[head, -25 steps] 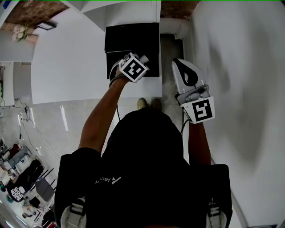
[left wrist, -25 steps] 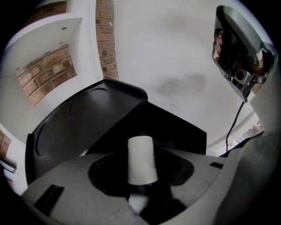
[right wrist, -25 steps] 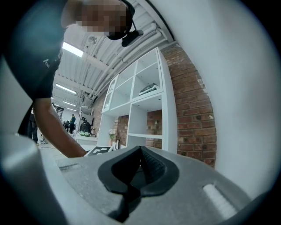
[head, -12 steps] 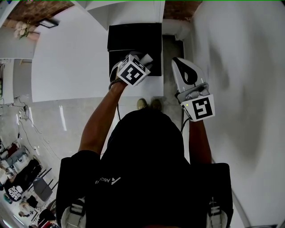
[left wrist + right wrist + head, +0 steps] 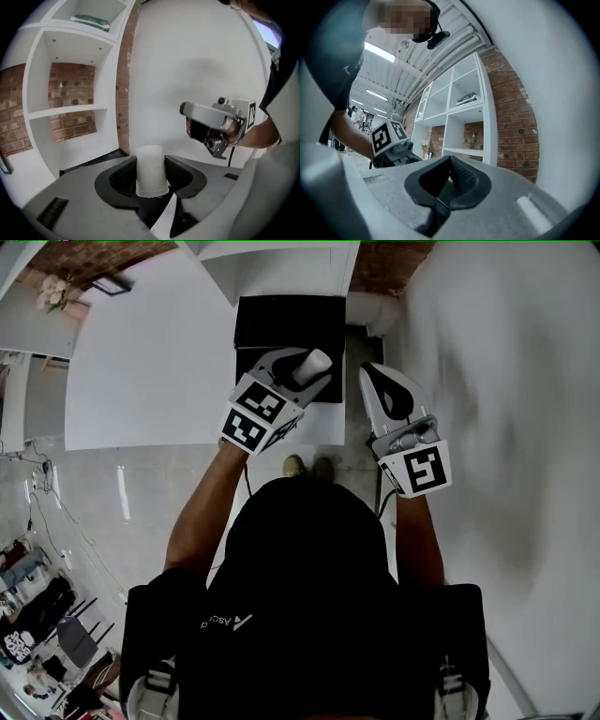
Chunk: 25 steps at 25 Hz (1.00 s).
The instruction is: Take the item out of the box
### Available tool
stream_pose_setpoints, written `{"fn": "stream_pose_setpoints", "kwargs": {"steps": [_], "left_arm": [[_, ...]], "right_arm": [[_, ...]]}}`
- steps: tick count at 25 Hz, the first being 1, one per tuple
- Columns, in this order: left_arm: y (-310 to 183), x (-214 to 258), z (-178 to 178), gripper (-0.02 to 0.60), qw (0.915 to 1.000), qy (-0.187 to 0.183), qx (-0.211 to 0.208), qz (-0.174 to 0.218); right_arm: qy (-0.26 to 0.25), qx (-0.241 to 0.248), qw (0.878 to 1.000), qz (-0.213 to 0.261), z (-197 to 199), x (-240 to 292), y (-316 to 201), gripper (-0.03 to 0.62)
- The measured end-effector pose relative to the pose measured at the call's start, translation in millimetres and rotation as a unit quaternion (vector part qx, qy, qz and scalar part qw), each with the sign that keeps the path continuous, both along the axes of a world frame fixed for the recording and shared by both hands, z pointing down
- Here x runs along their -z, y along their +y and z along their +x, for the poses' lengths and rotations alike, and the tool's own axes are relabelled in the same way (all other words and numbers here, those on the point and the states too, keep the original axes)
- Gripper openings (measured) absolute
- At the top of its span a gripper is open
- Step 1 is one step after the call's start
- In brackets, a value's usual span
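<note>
A black box [image 5: 281, 322] lies open on the white table [image 5: 150, 362], near its right edge. My left gripper [image 5: 314, 367] hovers over the box's near part, shut on a small white cup-shaped item [image 5: 313, 362]. In the left gripper view the white item [image 5: 151, 169] stands upright between the two dark pads [image 5: 123, 179], clear of any surface. My right gripper [image 5: 377, 371] hangs to the right of the box, beyond the table's edge. Its jaws meet at the tip with nothing between them in the right gripper view [image 5: 451, 161].
White shelving [image 5: 70, 70] with a brick back wall stands behind the table. A white wall [image 5: 506, 427] rises close on the right. The floor gap [image 5: 361, 343] between table and wall holds the person's feet [image 5: 307, 465].
My left gripper has risen and drawn back towards the person, bringing the white item up above the box. The right gripper has hardly moved.
</note>
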<state>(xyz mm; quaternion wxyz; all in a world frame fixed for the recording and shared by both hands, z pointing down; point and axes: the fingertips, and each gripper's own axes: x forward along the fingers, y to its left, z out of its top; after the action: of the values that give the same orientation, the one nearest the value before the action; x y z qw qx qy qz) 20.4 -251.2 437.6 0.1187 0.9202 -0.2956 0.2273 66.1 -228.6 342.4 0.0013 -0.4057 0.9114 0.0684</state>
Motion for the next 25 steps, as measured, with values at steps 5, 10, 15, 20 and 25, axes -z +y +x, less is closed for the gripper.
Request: {"fn": "stream_pose_setpoints", "kwargs": {"steps": [5, 10, 15, 20, 25], "left_arm": [[14, 46, -3, 0.183, 0.9958, 0.072, 0.022, 0.052], [23, 76, -8, 0.183, 0.9862, 0.121, 0.046, 0.103], [33, 103, -16, 0.183, 0.9738, 0.17, 0.068, 0.135], [46, 113, -18, 0.183, 0.9672, 0.189, 0.067, 0.156], [54, 121, -22, 0.183, 0.9647, 0.188, 0.073, 0.169]], "right_arm": [[-0.005, 0.007, 1.0, 0.005, -3, 9, 10, 0.002], [-0.016, 0.011, 1.0, 0.0, -3, 8, 20, 0.002], [-0.022, 0.019, 1.0, 0.0, -8, 13, 29, 0.002], [-0.031, 0.027, 0.999, 0.002, -12, 16, 37, 0.002], [-0.032, 0.035, 0.999, 0.009, -19, 20, 45, 0.002]]}}
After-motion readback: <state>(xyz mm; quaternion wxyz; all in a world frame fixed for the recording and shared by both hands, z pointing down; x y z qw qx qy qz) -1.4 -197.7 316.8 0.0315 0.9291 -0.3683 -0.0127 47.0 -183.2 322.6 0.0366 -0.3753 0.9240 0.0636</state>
